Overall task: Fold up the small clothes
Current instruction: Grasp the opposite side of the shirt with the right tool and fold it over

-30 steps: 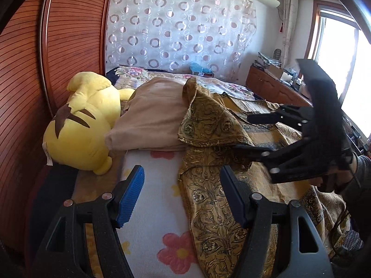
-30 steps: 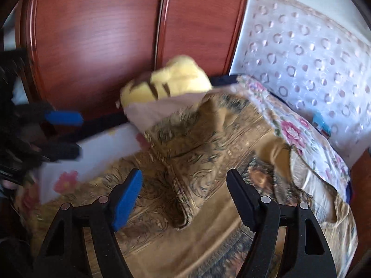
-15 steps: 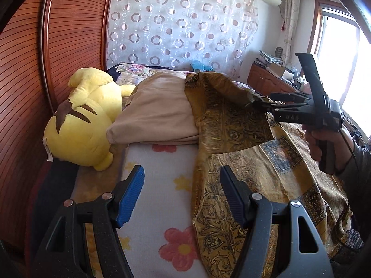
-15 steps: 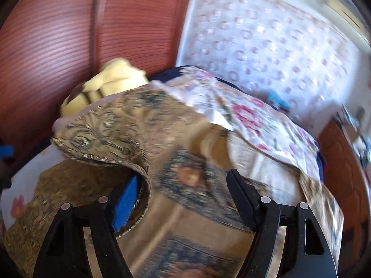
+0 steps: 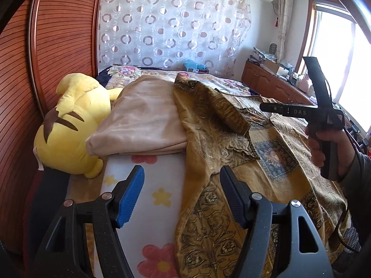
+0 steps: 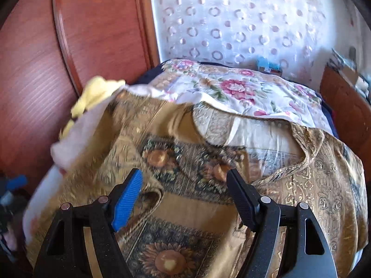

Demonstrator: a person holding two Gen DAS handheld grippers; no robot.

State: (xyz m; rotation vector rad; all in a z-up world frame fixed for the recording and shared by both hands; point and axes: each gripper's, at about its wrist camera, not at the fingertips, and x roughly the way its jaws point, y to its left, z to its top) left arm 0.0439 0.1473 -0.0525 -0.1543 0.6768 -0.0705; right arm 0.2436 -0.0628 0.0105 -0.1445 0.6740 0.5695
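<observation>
One gold cloth is lying on the bed. One yellow toy is lying beside it. One pink pillow is leaning on the toy. One flower blanket is lying at the back. One curtain is hanging on the wall. Two grippers are showing, the left gripper and the right gripper, both with fingers wide apart.

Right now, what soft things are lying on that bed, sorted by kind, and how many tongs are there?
Yellow plush toy: 1
Folded beige blanket: 1
Gold patterned garment: 1
Tongs: 2, left tongs and right tongs, both open and empty
Total: 5
</observation>
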